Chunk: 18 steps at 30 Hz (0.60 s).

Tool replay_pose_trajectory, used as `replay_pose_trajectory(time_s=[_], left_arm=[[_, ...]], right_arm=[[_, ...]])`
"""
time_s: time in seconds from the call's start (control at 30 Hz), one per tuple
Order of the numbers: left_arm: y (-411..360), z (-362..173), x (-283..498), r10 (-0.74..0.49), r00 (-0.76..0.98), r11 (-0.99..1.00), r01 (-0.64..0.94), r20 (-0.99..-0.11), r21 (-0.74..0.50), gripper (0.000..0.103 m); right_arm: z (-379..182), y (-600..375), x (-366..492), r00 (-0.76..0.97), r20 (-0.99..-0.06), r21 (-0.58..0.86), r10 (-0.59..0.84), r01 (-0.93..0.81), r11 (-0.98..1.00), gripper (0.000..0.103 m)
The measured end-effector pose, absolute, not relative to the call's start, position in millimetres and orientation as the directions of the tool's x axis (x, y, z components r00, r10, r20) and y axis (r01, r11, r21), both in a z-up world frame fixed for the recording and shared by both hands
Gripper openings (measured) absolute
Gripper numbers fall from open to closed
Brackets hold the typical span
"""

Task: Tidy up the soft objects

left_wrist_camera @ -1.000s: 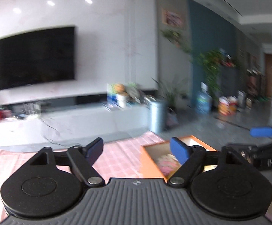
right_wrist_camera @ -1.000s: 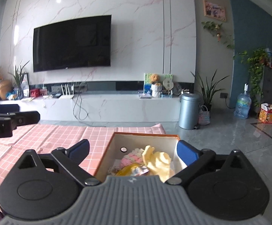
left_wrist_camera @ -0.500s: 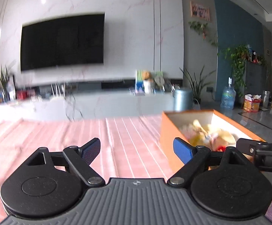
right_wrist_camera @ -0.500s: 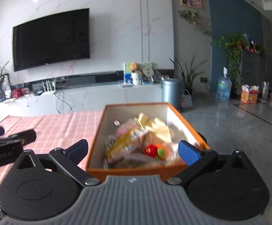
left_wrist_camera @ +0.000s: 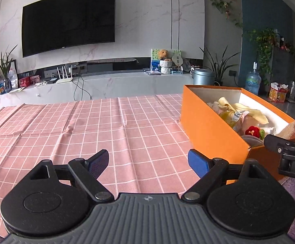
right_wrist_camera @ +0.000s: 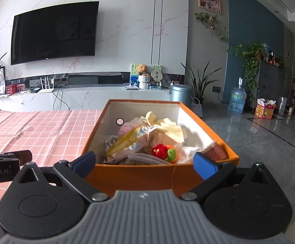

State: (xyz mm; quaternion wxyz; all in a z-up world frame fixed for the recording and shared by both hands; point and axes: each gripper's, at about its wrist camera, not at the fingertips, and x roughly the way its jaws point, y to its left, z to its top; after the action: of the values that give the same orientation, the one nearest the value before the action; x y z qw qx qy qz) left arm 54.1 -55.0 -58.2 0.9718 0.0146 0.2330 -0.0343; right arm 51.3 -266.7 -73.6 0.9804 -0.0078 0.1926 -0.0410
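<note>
An orange cardboard box (right_wrist_camera: 147,178) stands at the right end of a table with a pink checked cloth (left_wrist_camera: 106,134). It holds soft things: a yellow cloth (right_wrist_camera: 167,130), a pink knitted piece (right_wrist_camera: 127,130), a red and green crocheted strawberry (right_wrist_camera: 164,152) and a plastic-wrapped item (right_wrist_camera: 131,140). The box also shows in the left wrist view (left_wrist_camera: 212,130). My right gripper (right_wrist_camera: 144,163) is open and empty, its fingers on either side of the box's near end. My left gripper (left_wrist_camera: 148,160) is open and empty over the bare cloth, left of the box.
A white TV console (left_wrist_camera: 106,83) with a router, a teddy bear and boxes runs along the far wall under a large TV (left_wrist_camera: 68,20). A grey bin (right_wrist_camera: 180,95), potted plants and a water bottle (right_wrist_camera: 236,99) stand on the floor to the right.
Both grippers have come down and back toward the table's near edge. The left view has swung onto the cloth and box. The box's near end now sits between the right fingers.
</note>
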Motion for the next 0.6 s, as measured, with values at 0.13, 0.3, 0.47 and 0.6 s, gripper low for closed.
replay_pose_trajectory(time_s=[0.13,0.3,0.47,0.6], left_arm=[[-53.2,-57.7,51.6,-0.052,0.888,0.998,0.066,-0.457,0.014,0.103],[-48.3,-53.7,48.3,-0.056,0.890,0.998,0.067,-0.452,0.006,0.103],[-46.6,-48.0,45.9,-0.050,0.894,0.998,0.059,-0.446,0.006,0.103],[-45.7,-45.5,43.3,-0.048,0.896,0.998,0.056,-0.442,0.006,0.103]], right_arm=[[-72.9,-266.1,52.0,0.924,-0.374,-0.028,-0.084,0.080,0.996,0.100],[-71.2,-264.9,49.8,0.930,-0.359,-0.026,-0.079,0.075,0.997,0.100],[-68.1,-264.2,45.0,0.939,-0.337,-0.022,-0.076,0.073,0.997,0.100],[-66.9,-264.4,43.4,0.940,-0.332,-0.020,-0.076,0.074,0.997,0.100]])
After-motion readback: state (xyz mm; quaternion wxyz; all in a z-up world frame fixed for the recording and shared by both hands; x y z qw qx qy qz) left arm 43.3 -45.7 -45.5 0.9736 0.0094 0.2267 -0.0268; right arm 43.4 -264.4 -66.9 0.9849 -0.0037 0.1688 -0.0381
